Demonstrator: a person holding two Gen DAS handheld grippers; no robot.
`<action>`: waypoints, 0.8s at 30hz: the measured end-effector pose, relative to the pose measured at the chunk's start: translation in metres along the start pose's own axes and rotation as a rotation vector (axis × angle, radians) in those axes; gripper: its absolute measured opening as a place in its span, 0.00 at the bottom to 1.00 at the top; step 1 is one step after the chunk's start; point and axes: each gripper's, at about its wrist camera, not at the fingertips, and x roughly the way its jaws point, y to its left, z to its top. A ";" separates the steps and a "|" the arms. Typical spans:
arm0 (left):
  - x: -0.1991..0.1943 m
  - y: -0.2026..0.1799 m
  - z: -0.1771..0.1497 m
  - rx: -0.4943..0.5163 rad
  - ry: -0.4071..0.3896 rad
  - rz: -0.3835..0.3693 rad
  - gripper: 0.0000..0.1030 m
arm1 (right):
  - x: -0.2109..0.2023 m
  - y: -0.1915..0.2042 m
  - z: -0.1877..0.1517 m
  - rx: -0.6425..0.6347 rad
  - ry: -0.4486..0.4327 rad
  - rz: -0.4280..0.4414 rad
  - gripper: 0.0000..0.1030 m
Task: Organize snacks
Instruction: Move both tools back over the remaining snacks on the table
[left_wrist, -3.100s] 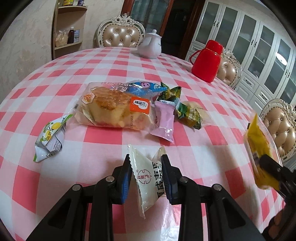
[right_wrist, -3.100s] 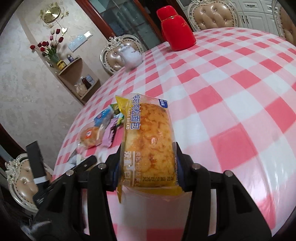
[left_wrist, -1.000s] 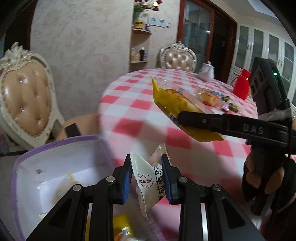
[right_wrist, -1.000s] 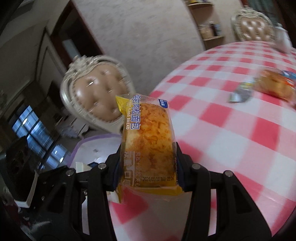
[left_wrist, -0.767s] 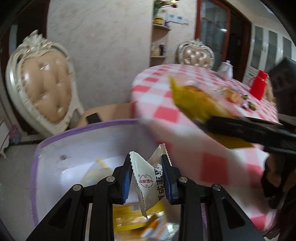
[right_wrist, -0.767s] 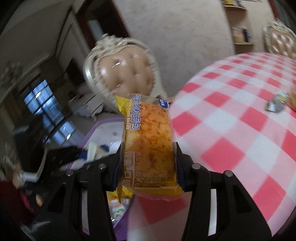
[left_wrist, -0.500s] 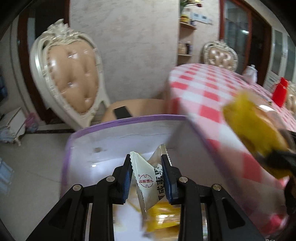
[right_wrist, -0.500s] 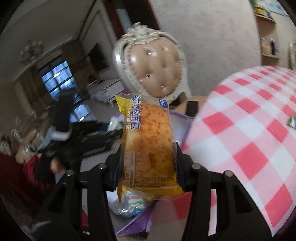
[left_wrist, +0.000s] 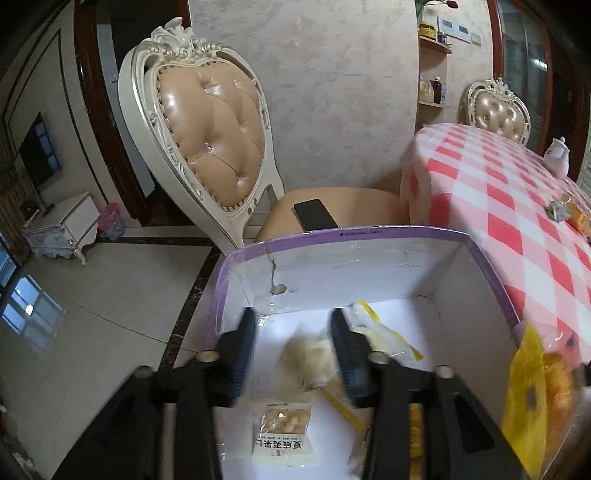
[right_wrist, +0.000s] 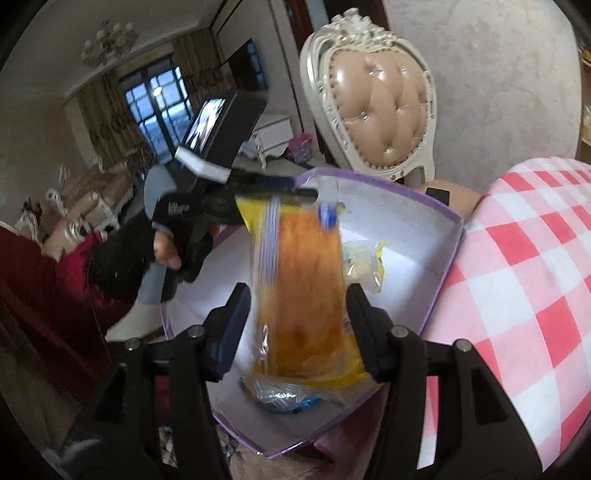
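Holding over box (left_wrist: 369, 236): I keep both grippers.
Left gripper (left_wrist: 293, 350): jaws just opening, white packet (left_wrist: 284, 432) dropped inside.
Right gripper (right_wrist: 295, 328): jaws just opening, bread packet (right_wrist: 303, 295) between, loose.

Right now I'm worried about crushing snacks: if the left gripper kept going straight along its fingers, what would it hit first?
Probably the pale bun packet lying in the box, right ahead between the open left gripper fingers. Depth is hard to judge.
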 end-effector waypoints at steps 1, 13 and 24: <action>-0.001 -0.002 -0.001 0.000 -0.006 0.001 0.64 | -0.004 -0.003 0.001 0.016 -0.019 0.005 0.59; -0.025 -0.066 0.009 0.100 -0.047 -0.102 0.74 | -0.042 -0.030 0.005 0.112 -0.116 -0.134 0.66; -0.042 -0.208 0.061 0.179 -0.063 -0.393 0.80 | -0.179 -0.125 -0.045 0.401 -0.290 -0.494 0.73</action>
